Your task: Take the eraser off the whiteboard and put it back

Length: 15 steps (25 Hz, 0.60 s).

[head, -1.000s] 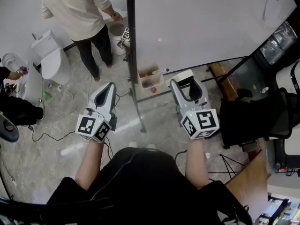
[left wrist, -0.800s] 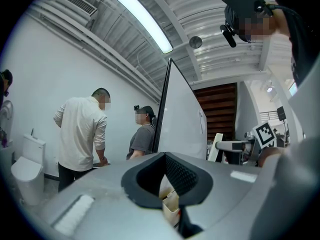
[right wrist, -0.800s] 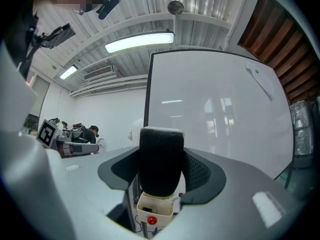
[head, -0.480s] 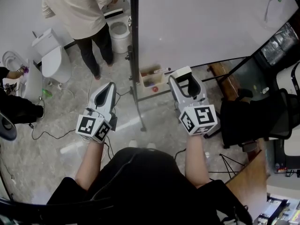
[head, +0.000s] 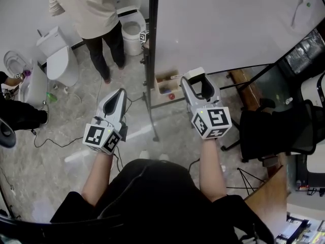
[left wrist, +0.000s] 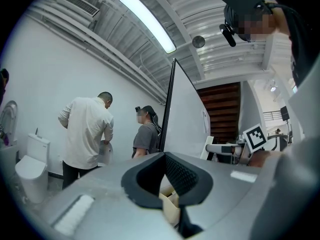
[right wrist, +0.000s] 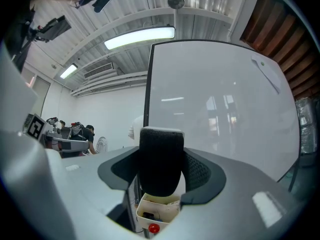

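Eraser [right wrist: 161,159] sits clamped between the fingers of the right gripper [head: 199,84], facing the whiteboard [right wrist: 215,109]; left gripper [left wrist: 164,176] fingers stand apart, empty.

No legible text, labels, brands or numbers anywhere.

Right gripper [right wrist: 161,170] clamped on black eraser [right wrist: 161,151]; whiteboard [right wrist: 215,109] ahead, tray [right wrist: 148,204] below.

Lighting: bright, even, from long white ceiling strip lamps [right wrist: 140,38]. Glare: pale reflections on tall glossy white whiteboard [right wrist: 215,109]. Distortion: fisheye bending, black corners (both gripper views).
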Each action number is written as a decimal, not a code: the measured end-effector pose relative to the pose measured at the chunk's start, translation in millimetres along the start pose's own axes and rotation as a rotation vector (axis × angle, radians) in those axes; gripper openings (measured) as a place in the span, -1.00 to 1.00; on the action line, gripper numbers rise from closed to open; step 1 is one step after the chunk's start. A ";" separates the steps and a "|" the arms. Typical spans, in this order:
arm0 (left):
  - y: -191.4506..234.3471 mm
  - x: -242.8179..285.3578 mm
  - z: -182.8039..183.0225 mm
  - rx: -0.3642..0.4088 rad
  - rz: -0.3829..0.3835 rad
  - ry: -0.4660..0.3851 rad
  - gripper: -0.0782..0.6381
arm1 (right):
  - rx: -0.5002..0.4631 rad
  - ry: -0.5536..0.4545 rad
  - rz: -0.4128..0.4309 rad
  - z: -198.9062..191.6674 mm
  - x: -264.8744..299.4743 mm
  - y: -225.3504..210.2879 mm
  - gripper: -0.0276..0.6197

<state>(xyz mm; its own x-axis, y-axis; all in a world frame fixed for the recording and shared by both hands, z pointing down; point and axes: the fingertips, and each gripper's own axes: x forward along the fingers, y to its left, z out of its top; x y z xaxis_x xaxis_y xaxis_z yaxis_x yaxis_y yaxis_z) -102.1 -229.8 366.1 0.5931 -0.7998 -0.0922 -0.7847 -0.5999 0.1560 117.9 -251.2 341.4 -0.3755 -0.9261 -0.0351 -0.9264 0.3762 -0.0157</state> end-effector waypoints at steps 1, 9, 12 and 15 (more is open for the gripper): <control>1.0 -0.4 -0.1 0.003 0.000 0.000 -0.77 | 0.002 0.002 0.000 -1.8 2.9 0.2 -0.11; 9.0 -5.2 0.4 0.008 0.015 0.001 -0.77 | 0.015 0.043 0.010 -25.6 29.8 2.4 -0.11; 11.1 -6.5 2.6 -0.010 0.024 -0.006 -0.77 | 0.014 0.052 0.018 -31.2 37.9 5.7 -0.11; 15.3 -8.7 -1.7 0.005 0.027 0.006 -0.77 | 0.016 0.061 0.020 -37.1 45.7 6.2 -0.11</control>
<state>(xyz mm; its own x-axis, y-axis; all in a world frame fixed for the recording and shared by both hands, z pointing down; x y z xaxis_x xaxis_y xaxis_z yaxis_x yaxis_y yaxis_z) -119.0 -232.0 370.9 0.5728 -0.8156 -0.0819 -0.8013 -0.5782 0.1534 94.0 -292.2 376.7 -0.3952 -0.9182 0.0254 -0.9184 0.3944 -0.0314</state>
